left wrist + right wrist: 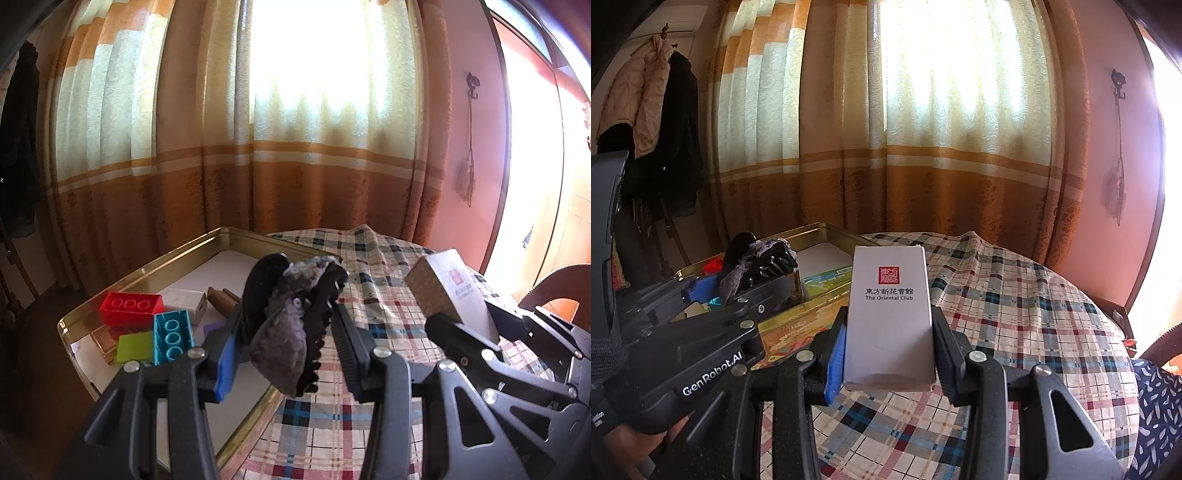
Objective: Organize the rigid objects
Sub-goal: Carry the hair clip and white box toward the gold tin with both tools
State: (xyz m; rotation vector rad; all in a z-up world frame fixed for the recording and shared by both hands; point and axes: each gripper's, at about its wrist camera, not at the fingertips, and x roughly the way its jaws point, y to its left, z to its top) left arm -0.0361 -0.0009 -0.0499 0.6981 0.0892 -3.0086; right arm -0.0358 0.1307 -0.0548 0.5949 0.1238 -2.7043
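My left gripper point(288, 317) is shut on a black claw hair clip point(291, 325) wrapped in fuzzy grey-purple fabric, held above the near right edge of a gold tin tray point(229, 236). The clip point(761, 262) and left gripper point(746, 284) also show at the left of the right wrist view. My right gripper point(890, 314) is shut on an upright grey cardboard box point(888, 295) with a red seal and "The Oriental Club" print. It is held over the plaid tablecloth point(1015, 295). In the left wrist view the box point(443, 291) and right gripper point(465, 325) sit at the right.
The tray holds a red brick point(131, 306), a teal brick point(171, 338), a green brick point(135, 347), a small white box point(188, 301) and a brown ridged piece point(221, 299). Curtains point(295, 147) hang behind the round table. Coats point(653, 110) hang at the left.
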